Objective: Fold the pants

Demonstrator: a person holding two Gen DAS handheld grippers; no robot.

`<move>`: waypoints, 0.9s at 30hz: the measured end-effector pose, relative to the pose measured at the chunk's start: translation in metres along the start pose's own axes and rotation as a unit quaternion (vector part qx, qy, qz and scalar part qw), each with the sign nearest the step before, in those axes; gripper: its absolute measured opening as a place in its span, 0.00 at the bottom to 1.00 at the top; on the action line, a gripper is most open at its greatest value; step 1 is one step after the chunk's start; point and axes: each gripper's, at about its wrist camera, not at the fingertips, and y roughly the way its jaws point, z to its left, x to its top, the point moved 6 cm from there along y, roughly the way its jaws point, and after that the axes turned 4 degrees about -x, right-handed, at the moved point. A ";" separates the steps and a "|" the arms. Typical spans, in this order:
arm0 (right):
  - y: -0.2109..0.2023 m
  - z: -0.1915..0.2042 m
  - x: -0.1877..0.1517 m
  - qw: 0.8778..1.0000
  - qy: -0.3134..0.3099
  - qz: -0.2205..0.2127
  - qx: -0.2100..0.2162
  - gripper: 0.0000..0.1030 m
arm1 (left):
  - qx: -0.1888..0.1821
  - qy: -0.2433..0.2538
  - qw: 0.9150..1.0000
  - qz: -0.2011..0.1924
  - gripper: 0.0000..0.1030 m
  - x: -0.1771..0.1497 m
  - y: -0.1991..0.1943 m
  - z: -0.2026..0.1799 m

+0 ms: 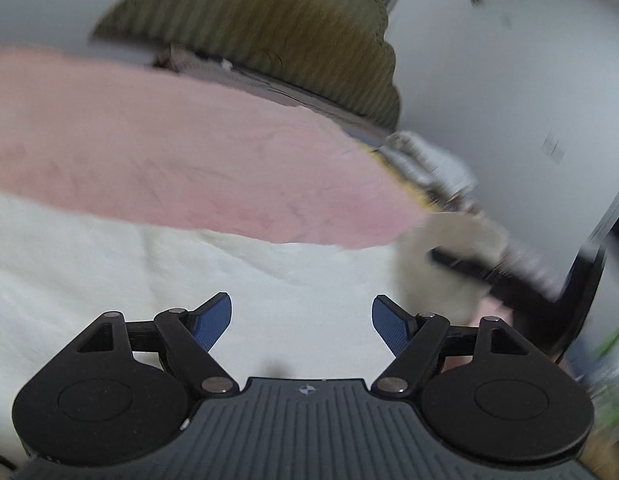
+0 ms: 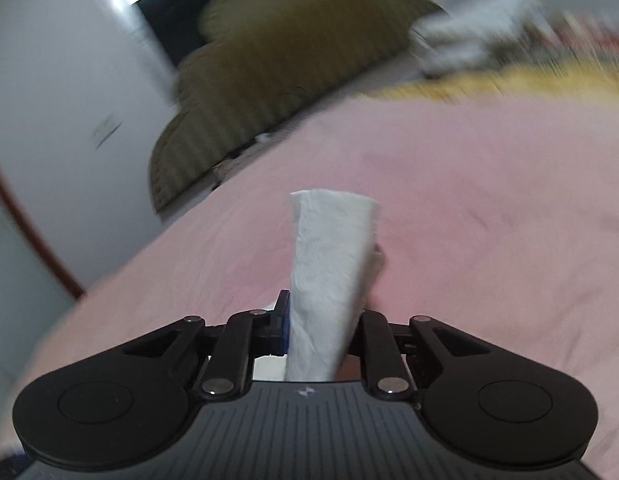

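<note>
Right now my right gripper (image 2: 323, 320) is clamping jaws on white pants (image 2: 329, 264), fold sticking up over pink sheet (image 2: 469, 220). My left gripper (image 1: 301, 320) is hanging wide, gripping nothing, over white fabric. Olive cushion (image 2: 269, 80) is lying beyond.

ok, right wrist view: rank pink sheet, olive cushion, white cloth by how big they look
1. pink sheet
2. olive cushion
3. white cloth, smallest in frame though nearest the camera, clamped in the right gripper
</note>
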 end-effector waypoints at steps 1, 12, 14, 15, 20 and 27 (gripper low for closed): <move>-0.008 0.020 -0.001 0.999 -0.053 -0.012 0.001 0.15 | -0.030 -0.037 0.999 -0.001 0.81 0.004 0.001 0.002; -0.049 0.155 -0.063 0.947 -0.308 -0.045 0.082 0.15 | -0.142 -0.185 0.972 0.008 0.97 0.026 0.034 0.004; -0.055 0.159 -0.067 0.945 -0.313 -0.046 0.089 0.15 | -0.130 -0.210 0.969 0.020 0.95 0.026 0.043 0.015; -0.057 0.159 -0.068 0.946 -0.308 -0.044 0.093 0.15 | -0.123 -0.218 0.968 0.027 0.95 0.024 0.046 0.018; -0.062 0.148 -0.050 0.966 -0.243 -0.062 0.062 0.15 | -0.144 -0.243 0.958 0.051 0.96 0.007 0.026 0.029; -0.067 0.164 -0.060 0.960 -0.257 -0.043 0.102 0.15 | -0.192 -0.348 0.917 0.031 0.99 0.011 0.027 0.043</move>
